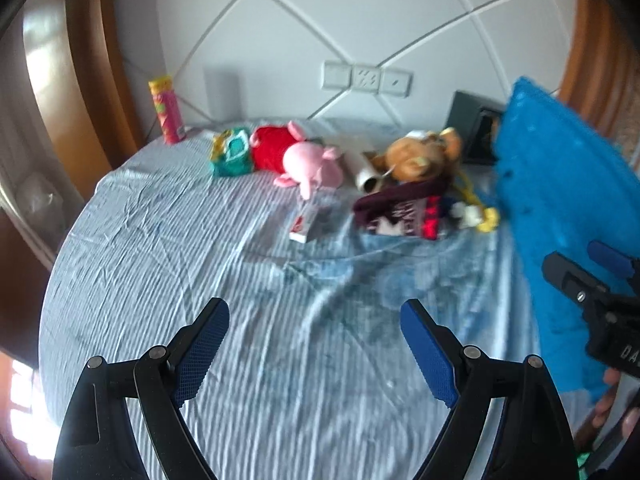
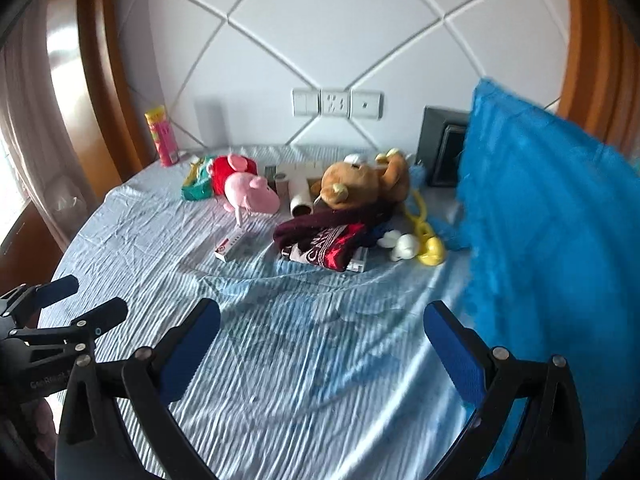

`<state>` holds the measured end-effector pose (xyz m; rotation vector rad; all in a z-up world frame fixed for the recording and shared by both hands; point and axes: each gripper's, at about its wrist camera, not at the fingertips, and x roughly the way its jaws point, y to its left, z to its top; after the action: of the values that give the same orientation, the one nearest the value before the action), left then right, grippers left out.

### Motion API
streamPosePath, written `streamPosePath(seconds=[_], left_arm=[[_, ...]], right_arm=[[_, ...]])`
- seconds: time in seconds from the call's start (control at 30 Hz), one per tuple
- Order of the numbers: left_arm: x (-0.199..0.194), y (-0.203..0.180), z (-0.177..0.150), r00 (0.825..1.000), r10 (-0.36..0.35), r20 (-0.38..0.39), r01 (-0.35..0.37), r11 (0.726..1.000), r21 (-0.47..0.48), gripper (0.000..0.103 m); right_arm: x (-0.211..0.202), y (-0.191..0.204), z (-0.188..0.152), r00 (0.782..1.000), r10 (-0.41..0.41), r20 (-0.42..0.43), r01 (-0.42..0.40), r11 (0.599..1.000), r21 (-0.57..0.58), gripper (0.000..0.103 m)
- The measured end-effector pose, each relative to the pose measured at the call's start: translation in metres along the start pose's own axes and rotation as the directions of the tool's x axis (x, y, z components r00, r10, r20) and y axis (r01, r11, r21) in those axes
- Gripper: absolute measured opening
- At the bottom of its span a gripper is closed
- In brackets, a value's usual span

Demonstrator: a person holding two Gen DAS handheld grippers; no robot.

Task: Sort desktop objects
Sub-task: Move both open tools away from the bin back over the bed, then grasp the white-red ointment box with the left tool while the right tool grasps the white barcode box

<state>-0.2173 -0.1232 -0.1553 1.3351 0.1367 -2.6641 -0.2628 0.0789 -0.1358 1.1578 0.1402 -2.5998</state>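
Observation:
Toys lie in a row at the far side of the striped tablecloth (image 2: pixel 320 360): a pink pig plush (image 1: pixel 308 160) (image 2: pixel 248 192) in a red dress, a brown plush (image 1: pixel 420 156) (image 2: pixel 360 184), a cardboard tube (image 2: pixel 301 200), a maroon scarf (image 1: pixel 400 208) (image 2: pixel 328 232), a small red-and-white box (image 1: pixel 306 222) (image 2: pixel 234 246) and a yellow-and-white toy (image 2: pixel 420 246). My left gripper (image 1: pixel 316 312) hangs open over bare cloth in front of them. My right gripper (image 2: pixel 322 312) is open too, holding nothing.
A tall pink and yellow canister (image 1: pixel 166 110) (image 2: pixel 161 136) stands at the back left, with a teal packet (image 1: pixel 232 152) beside the pig. A large blue fabric object (image 1: pixel 560 200) (image 2: pixel 540 240) rises along the right side. A dark box (image 2: pixel 440 148) leans on the wall.

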Motion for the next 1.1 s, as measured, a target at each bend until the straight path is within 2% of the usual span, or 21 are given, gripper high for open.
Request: streamPosePath(seconds=[0.13, 0.3, 0.47, 0.67, 0.93, 1.03, 1.1], left_arm=[[0.04, 0.016, 0.004, 0.998, 0.037, -0.058, -0.038, 0.999, -0.024, 0.088], [0.081, 0.031, 0.016, 0.993, 0.058, -0.106, -0.062, 0.997, -0.034, 0.088], [0.125, 0.021, 0.042, 0.992, -0.004, -0.129, 0.011, 0.999, 0.053, 0.088], [0.183, 0.015, 0.065, 0.986, -0.023, -0.164, 0.043, 0.992, 0.119, 0.088], [0.247, 0.004, 0.078, 0.977, -0.062, -0.202, 0.089, 0.988, 0.126, 0.085], [0.261, 0.0, 0.081, 0.978, -0.066, -0.197, 0.093, 0.988, 0.127, 0.082], [0.27, -0.001, 0.082, 0.977, -0.061, -0.203, 0.087, 0.989, 0.122, 0.074]], right_arm=[[0.058, -0.001, 0.006, 0.997, 0.022, -0.08, -0.022, 1.0, -0.003, 0.103], [0.093, 0.002, 0.01, 0.991, 0.031, -0.129, -0.033, 0.999, -0.013, 0.103], [0.122, -0.01, 0.018, 0.988, 0.009, -0.151, -0.003, 0.999, 0.045, 0.103], [0.156, -0.025, 0.028, 0.984, -0.015, -0.18, 0.036, 0.993, 0.113, 0.103], [0.193, -0.046, 0.03, 0.974, -0.053, -0.221, 0.086, 0.986, 0.144, 0.103], [0.2, -0.05, 0.027, 0.972, -0.049, -0.231, 0.084, 0.986, 0.144, 0.103], [0.203, -0.054, 0.028, 0.973, -0.048, -0.225, 0.084, 0.985, 0.151, 0.103]])
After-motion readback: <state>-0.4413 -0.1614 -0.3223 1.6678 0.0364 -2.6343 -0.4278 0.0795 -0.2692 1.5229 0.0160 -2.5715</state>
